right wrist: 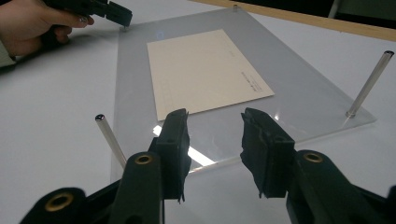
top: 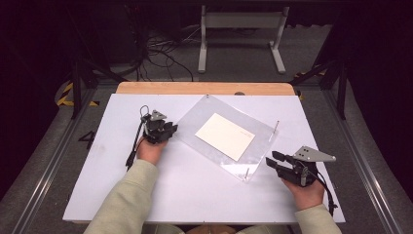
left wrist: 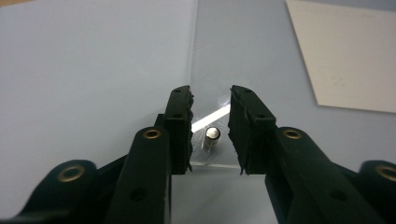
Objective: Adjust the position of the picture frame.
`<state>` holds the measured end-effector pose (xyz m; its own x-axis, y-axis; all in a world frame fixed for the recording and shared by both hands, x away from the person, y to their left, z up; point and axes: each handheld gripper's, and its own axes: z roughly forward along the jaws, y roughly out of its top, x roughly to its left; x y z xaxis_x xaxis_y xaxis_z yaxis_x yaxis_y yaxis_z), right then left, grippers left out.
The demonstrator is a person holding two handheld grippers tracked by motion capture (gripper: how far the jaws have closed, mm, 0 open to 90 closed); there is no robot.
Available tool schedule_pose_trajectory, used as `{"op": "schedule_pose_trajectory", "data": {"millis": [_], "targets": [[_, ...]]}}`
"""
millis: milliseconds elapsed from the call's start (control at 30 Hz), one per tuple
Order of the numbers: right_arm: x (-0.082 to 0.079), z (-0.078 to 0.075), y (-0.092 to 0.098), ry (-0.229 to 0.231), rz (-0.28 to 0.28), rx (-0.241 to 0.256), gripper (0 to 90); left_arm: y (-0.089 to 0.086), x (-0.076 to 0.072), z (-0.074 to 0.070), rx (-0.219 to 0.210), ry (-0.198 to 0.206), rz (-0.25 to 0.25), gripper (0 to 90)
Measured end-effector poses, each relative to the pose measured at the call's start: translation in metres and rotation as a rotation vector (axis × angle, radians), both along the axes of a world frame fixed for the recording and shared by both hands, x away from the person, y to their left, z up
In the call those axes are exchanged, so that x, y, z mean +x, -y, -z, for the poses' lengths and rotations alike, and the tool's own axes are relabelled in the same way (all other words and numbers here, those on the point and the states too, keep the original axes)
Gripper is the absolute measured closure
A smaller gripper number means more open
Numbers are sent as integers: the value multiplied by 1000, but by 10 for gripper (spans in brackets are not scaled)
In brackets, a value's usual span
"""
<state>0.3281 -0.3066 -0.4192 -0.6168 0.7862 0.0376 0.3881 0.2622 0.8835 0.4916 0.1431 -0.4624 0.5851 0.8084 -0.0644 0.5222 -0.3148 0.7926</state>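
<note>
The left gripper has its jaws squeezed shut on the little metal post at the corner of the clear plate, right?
Not quite. The left gripper has its jaws open, one on each side of the little metal post at the corner of the clear plate, not squeezed shut on it. The left gripper view shows the gaps.

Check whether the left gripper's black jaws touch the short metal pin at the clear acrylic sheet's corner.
Apart: in the left gripper view, the left gripper straddles the metal pin, gaps showing on both sides.
</note>
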Motion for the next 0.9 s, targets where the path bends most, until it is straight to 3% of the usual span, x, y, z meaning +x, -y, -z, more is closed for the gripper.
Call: {"op": "schedule_pose_trajectory", "data": {"millis": [133, 433, 533, 633, 800, 900], "targets": [[-1, 1, -1, -4, -5, 4, 594, 7, -1, 1, 62, 34, 16, 815], [-3, -1, -1, 2, -9, 11, 587, 9, -4, 1, 91, 39, 25, 844], [-3, -1, 0, 4, -13, 11, 585, 4, -5, -1, 85, 13, 60, 845], [-4, -2, 1, 3, -11, 15, 583, -2, -9, -3, 48, -49, 103, 846], [-7, -4, 6, 8, 2, 26, 580, 4, -29, -10, 178, -42, 203, 846], [-9, -4, 10, 14, 5, 31, 577, 2, -40, -12, 183, -57, 259, 846]]}}
